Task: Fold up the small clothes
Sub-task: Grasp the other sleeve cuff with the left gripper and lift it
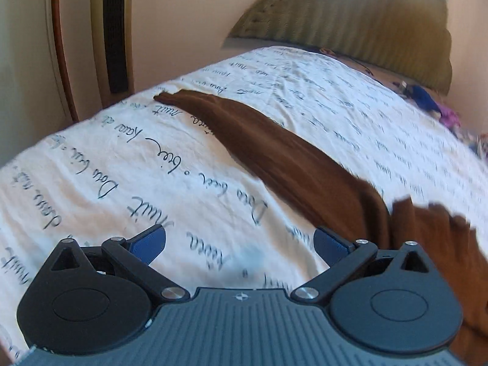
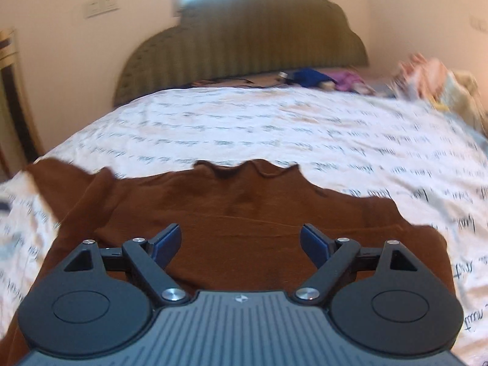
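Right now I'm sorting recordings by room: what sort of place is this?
Most likely a bedroom: a bed with a script-printed sheet, a ribbed olive headboard, and a brown garment spread on it.

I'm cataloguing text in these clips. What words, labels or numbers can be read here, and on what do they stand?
"nuit" – handwritten-style print on the white bedsheet, left wrist view.
"Nuit" – same sheet, larger, nearer the left gripper.
Other script lines on the sheet: too blurred or distorted to read, in both views.
Brown garment: no text.
Small emblem on the right gripper: a symbol, no letters.
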Motion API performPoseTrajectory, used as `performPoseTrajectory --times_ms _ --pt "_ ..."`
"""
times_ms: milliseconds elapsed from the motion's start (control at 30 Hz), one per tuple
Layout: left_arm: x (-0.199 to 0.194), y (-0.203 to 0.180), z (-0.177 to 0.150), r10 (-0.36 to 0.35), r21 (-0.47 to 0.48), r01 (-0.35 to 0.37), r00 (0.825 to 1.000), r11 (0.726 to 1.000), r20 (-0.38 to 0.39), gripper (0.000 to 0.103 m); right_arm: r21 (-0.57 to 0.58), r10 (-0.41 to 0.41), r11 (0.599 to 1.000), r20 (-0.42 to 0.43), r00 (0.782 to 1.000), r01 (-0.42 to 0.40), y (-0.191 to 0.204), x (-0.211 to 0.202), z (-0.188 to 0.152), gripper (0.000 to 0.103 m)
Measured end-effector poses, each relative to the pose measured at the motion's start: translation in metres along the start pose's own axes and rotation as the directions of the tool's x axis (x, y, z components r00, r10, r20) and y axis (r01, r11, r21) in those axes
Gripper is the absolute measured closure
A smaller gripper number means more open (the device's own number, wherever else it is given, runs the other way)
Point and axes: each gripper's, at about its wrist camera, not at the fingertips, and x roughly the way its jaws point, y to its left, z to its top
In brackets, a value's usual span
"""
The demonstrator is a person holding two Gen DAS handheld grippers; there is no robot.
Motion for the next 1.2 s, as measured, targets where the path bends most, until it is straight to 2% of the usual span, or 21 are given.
performPoseTrajectory --times_ms 67,167,267,333,400,467,600,767,800,833,867,900,933,967,1000,1067,1100,1133,1200 --pt "0.015 0.013 0.016 -0.040 -0.070 0.039 0.999 0.997 -0.019 0.007 0.004 0.030 1.000 -0.002 1.000 -0.030 0.007 -0.005 -0.004 0.012" --pt "0.033 0.033 0.036 -0.100 -0.179 0.098 0.995 0.979 0.001 0.007 0.008 0.040 0.999 -0.017 0.999 -0.040 0.008 -0.005 -0.008 0.012" --pt "0.053 0.054 0.051 -0.184 -0.308 0.181 0.983 0.934 0.019 0.007 0.019 0.043 0.999 -0.020 0.999 -0.042 0.006 -0.009 -0.012 0.012" --pt "0.074 0.066 0.057 -0.252 -0.404 0.234 0.968 0.884 0.008 0.006 0.031 0.045 0.999 -0.018 0.999 -0.044 0.003 -0.012 -0.013 0.012" --pt "0.091 0.078 0.059 -0.326 -0.497 0.293 0.945 0.817 0.021 0.007 0.031 0.038 0.999 -0.013 0.999 -0.037 0.002 -0.014 -0.013 0.012" --pt "0.103 0.087 0.060 -0.375 -0.568 0.345 0.925 0.747 0.069 0.007 0.028 0.030 0.999 -0.004 1.000 -0.030 0.002 -0.016 -0.012 0.012" --pt "0.118 0.096 0.066 -0.424 -0.624 0.444 0.885 0.643 0.193 0.007 0.041 0.037 0.998 0.002 0.999 -0.037 0.001 -0.016 -0.011 0.012" --pt "0.134 0.101 0.074 -0.418 -0.700 0.456 0.875 0.550 0.243 0.008 0.042 0.033 0.999 -0.015 0.999 -0.033 0.005 -0.010 -0.013 0.012" --pt "0.136 0.101 0.078 -0.413 -0.706 0.455 0.877 0.542 0.248 0.012 0.037 0.034 0.999 -0.017 0.999 -0.033 0.006 -0.009 -0.013 0.012" --pt "0.137 0.100 0.081 -0.403 -0.707 0.448 0.881 0.547 0.247 0.016 0.031 0.035 0.999 -0.017 0.999 -0.035 0.007 -0.009 -0.014 0.012" --pt "0.138 0.099 0.084 -0.391 -0.702 0.436 0.889 0.563 0.239 0.032 0.026 0.035 0.999 -0.016 0.999 -0.034 0.009 -0.009 -0.014 0.012" --pt "0.140 0.098 0.087 -0.379 -0.696 0.420 0.898 0.583 0.224 0.056 0.022 0.035 0.999 -0.014 0.999 -0.034 0.009 -0.009 -0.014 0.012" --pt "0.145 0.099 0.088 -0.374 -0.692 0.405 0.904 0.598 0.206 0.067 0.021 0.037 0.999 -0.012 0.999 -0.037 0.009 -0.010 -0.014 0.012" --pt "0.149 0.099 0.087 -0.370 -0.696 0.390 0.909 0.602 0.190 0.086 0.023 0.039 0.999 -0.012 0.999 -0.039 0.008 -0.010 -0.014 0.012" --pt "0.154 0.102 0.085 -0.364 -0.704 0.377 0.914 0.602 0.178 0.098 0.027 0.039 0.999 -0.012 0.999 -0.039 0.008 -0.011 -0.014 0.012" --pt "0.156 0.105 0.080 -0.366 -0.706 0.382 0.912 0.596 0.186 0.097 0.033 0.036 0.999 -0.011 0.999 -0.035 0.005 -0.012 -0.014 0.012" --pt "0.154 0.105 0.079 -0.356 -0.698 0.380 0.915 0.606 0.190 0.097 0.036 0.034 0.999 -0.012 0.999 -0.034 0.004 -0.012 -0.013 0.012" --pt "0.150 0.102 0.080 -0.335 -0.680 0.368 0.923 0.634 0.188 0.097 0.040 0.034 0.999 -0.012 0.999 -0.033 0.003 -0.012 -0.013 0.012" --pt "0.138 0.091 0.085 -0.271 -0.621 0.323 0.946 0.714 0.180 0.097 0.047 0.034 0.998 -0.012 0.999 -0.033 0.003 -0.012 -0.013 0.012"
